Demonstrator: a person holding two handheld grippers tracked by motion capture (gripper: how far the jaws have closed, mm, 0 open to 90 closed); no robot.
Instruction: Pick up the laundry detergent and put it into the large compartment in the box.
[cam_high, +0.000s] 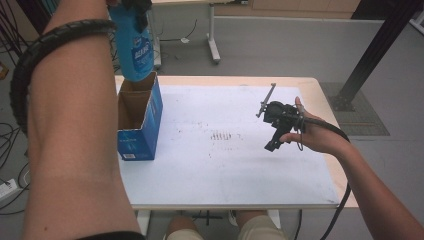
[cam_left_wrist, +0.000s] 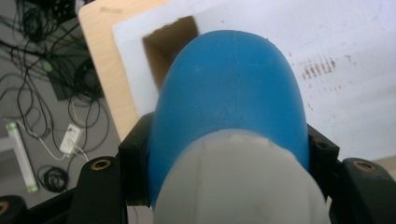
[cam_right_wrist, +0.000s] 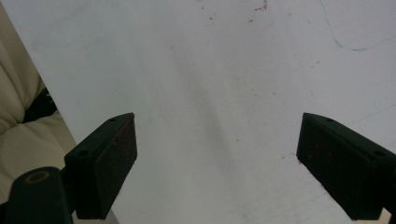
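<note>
A blue bottle with a printed label hangs upright above the open blue cardboard box at the table's left. My left gripper holds it from the top, its black jaws pressed on both sides of the blue bottle, whose pale cap end is nearest the camera. The dark opening of the box lies beneath the bottle. My right gripper hovers over the right half of the table, tilted down. Its jaws stand wide apart with nothing between its fingertips, only white tabletop below.
The white table top carries faint reddish marks at its centre. Cables and a power strip lie on the floor to the left. A second table's legs stand behind, and a black post rises at the far right.
</note>
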